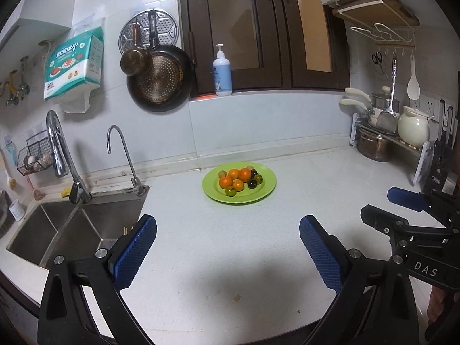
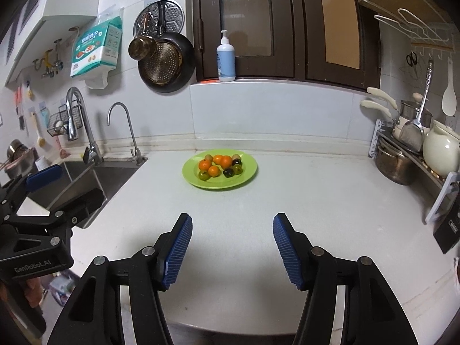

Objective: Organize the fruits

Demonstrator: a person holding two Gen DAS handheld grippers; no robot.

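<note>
A green plate (image 1: 266, 185) sits on the white counter near the back wall; it also shows in the right wrist view (image 2: 247, 174). On it lie several orange fruits (image 1: 225, 182) (image 2: 214, 170), small dark and green ones (image 1: 252, 183) (image 2: 228, 172), and tan ones. My left gripper (image 1: 228, 251) is open and empty, well short of the plate. My right gripper (image 2: 232, 247) is open and empty, also short of the plate. The right gripper shows at the right edge of the left wrist view (image 1: 382, 204), the left one at the left edge of the right wrist view (image 2: 69, 185).
A steel sink (image 1: 72, 227) with two faucets lies to the left. A rack with pots, a cream jar (image 1: 412, 128) and a knife block stands at the right. A soap bottle (image 1: 222, 72) stands on the sill. Pans hang on the wall.
</note>
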